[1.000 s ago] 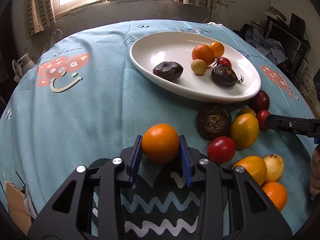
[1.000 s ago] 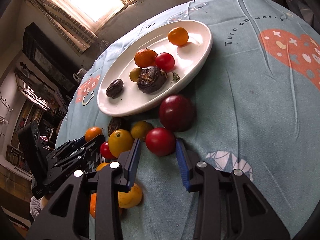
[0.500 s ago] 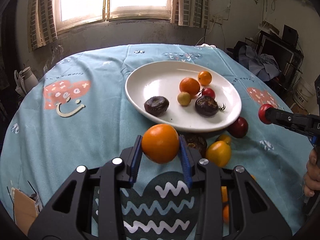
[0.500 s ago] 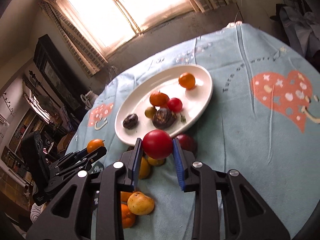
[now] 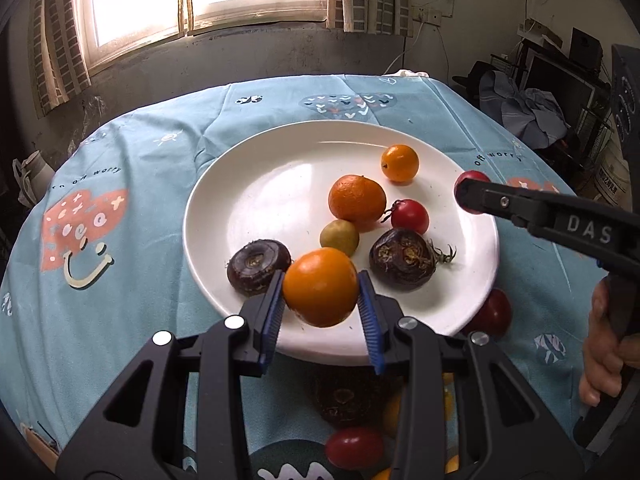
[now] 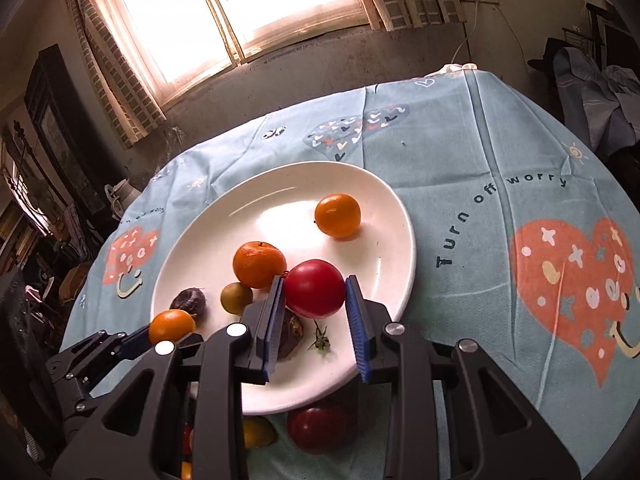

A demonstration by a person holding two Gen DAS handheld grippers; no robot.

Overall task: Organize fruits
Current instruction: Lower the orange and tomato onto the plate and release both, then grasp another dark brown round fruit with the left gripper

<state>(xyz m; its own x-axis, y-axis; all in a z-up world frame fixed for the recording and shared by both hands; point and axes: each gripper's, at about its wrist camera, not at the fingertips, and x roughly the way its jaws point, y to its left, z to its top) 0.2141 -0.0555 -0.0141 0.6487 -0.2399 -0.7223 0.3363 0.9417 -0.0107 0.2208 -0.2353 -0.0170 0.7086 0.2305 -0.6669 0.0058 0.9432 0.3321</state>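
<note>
My left gripper is shut on an orange fruit, held in the air over the near rim of the white plate. In the right wrist view my right gripper is shut on a red tomato above the plate's near right part. The plate holds a mandarin, a small orange fruit, a small red tomato, a yellow-green fruit and two dark wrinkled fruits. The right gripper's tip with its tomato shows from the side over the plate's right edge.
A dark red fruit lies on the blue tablecloth just beside the plate's near right rim. Several more fruits, among them a red tomato, lie on the cloth below my left gripper. A hand grips the right tool. Room clutter stands beyond the table's right edge.
Both grippers lifted off the cloth and moved forward over the plate. The right gripper closed on the red tomato and carried it up; the left kept hold of the orange fruit.
</note>
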